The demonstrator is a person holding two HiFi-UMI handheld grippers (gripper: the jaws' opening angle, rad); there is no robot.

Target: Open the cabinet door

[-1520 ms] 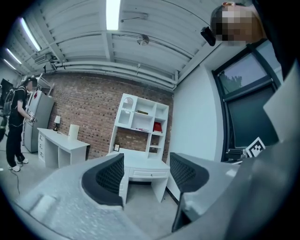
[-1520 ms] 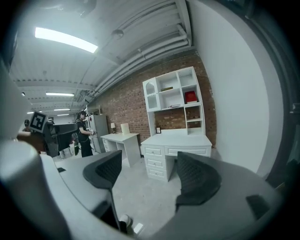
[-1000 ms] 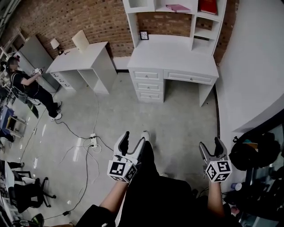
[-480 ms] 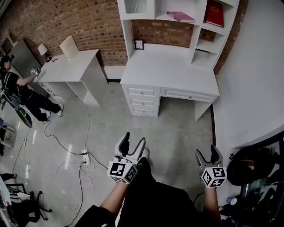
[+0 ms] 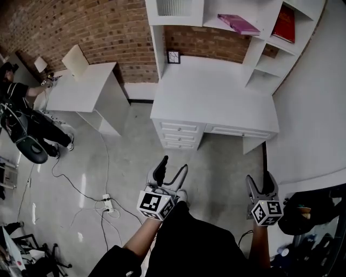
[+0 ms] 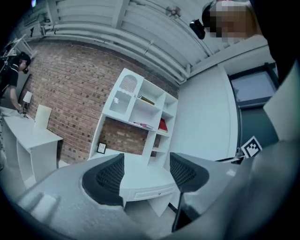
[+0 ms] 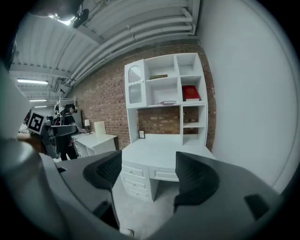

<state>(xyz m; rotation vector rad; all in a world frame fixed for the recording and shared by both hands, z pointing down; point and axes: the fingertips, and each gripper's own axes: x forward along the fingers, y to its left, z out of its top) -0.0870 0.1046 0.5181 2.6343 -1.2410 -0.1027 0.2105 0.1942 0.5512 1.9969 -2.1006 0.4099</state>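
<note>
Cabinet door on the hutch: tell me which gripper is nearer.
Left. The left gripper sits roughly in line with the cabinet door; the right gripper is off to its right. Both are far short.

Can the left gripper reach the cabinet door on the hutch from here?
Probably not yet. The open left gripper hangs over floor short of the desk, and the cabinet door sits high above it. Nothing seems to block the way; step closer.

The head view's top edge cuts off the cabinet door (image 5: 174,6) and the upper shelves (image 5: 213,13). What the small frame (image 5: 173,56) shows is too small to tell. The left edge crops a person (image 5: 13,94).
</note>
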